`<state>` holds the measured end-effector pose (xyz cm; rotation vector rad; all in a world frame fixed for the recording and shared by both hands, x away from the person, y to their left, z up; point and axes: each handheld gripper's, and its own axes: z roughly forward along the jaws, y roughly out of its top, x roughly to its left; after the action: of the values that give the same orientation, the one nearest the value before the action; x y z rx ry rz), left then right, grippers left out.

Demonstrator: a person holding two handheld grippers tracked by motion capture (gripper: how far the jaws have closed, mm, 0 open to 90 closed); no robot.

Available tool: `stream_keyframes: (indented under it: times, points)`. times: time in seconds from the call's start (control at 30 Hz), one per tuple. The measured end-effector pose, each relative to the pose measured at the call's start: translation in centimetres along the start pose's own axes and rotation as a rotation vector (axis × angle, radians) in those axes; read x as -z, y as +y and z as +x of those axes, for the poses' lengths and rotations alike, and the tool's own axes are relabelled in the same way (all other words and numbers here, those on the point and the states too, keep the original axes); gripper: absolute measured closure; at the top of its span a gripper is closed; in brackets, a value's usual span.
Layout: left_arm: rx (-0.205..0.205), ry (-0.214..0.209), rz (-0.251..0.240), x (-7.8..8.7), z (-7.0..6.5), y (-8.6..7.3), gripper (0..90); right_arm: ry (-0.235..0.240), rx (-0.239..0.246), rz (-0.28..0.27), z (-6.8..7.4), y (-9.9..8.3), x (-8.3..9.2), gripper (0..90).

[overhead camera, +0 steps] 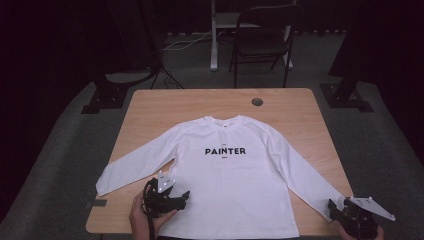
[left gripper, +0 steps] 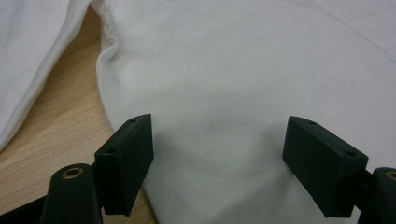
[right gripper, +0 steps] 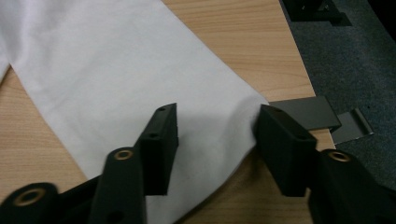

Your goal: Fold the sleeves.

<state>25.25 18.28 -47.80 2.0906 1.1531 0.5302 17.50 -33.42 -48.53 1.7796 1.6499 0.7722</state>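
Table [overhead camera: 150,107]: wooden, bears everything.
Shirt [overhead camera: 227,180]: white, long-sleeved, lies flat face up, collar away from the person, sleeves slanting out to both near corners.
Right sleeve end [right gripper: 205,140]: at the table's near right edge, long axis running up-left toward the shirt body.
Right gripper [right gripper: 217,135]: nearest that cuff, jaws half apart and straddling it, not pinching.
Left gripper [left gripper: 217,161]: jaws wide, over the shirt's lower left side, holding nothing.

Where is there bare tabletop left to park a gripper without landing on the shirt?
The widest bare wood on the table is the far strip behind the white shirt, around the round grommet. A smaller wedge lies between the left sleeve and the body. The near edge is crowded: left gripper on the hem, right gripper at the right cuff.
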Motion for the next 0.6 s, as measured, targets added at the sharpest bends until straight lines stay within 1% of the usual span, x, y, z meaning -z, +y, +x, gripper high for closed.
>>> stream_keyframes:
  times: [0.13, 0.17, 0.2, 0.23, 0.27, 0.3, 0.33, 0.37, 0.43, 0.6]
  points:
    - [0.000, 0.000, 0.000, 0.00, 0.00, 0.00, 25.4, 0.009, 0.007, -0.002, 0.19, 0.14, -0.07, 61.0]
    - [0.000, 0.000, 0.000, 0.00, 0.00, 0.00, 25.4, 0.009, 0.007, -0.002, 0.19, 0.14, -0.07, 61.0]
    - [-0.001, 0.000, 0.000, 0.00, 0.00, 0.01, 25.4, 0.015, 0.012, -0.001, 0.23, 0.19, -0.09, 64.4]
    - [-0.001, 0.000, 0.001, 0.00, 0.00, 0.01, 25.4, 0.030, 0.023, 0.001, 0.33, 0.28, -0.11, 71.6]
    - [-0.001, 0.000, 0.001, 0.00, 0.00, 0.01, 25.4, 0.030, 0.023, 0.001, 0.33, 0.28, -0.11, 71.6]
    - [-0.001, -0.001, 0.000, -0.01, 0.01, 0.01, 25.4, 0.037, 0.028, 0.002, 0.38, 0.33, -0.14, 75.4]
    - [-0.002, -0.001, 0.001, -0.01, 0.01, 0.02, 25.5, 0.043, 0.042, 0.002, 0.44, 0.42, -0.16, 81.5]
    - [-0.002, -0.001, 0.000, -0.01, 0.01, 0.01, 25.4, 0.040, 0.051, -0.002, 0.49, 0.47, -0.13, 84.1]
    - [-0.003, -0.002, 0.000, -0.01, 0.02, 0.01, 25.4, 0.047, 0.053, -0.014, 0.43, 0.55, -0.05, 86.3]
    - [-0.004, -0.002, 0.000, -0.03, 0.03, 0.03, 25.4, 0.047, 0.054, -0.032, 0.47, 0.65, 0.04, 86.7]
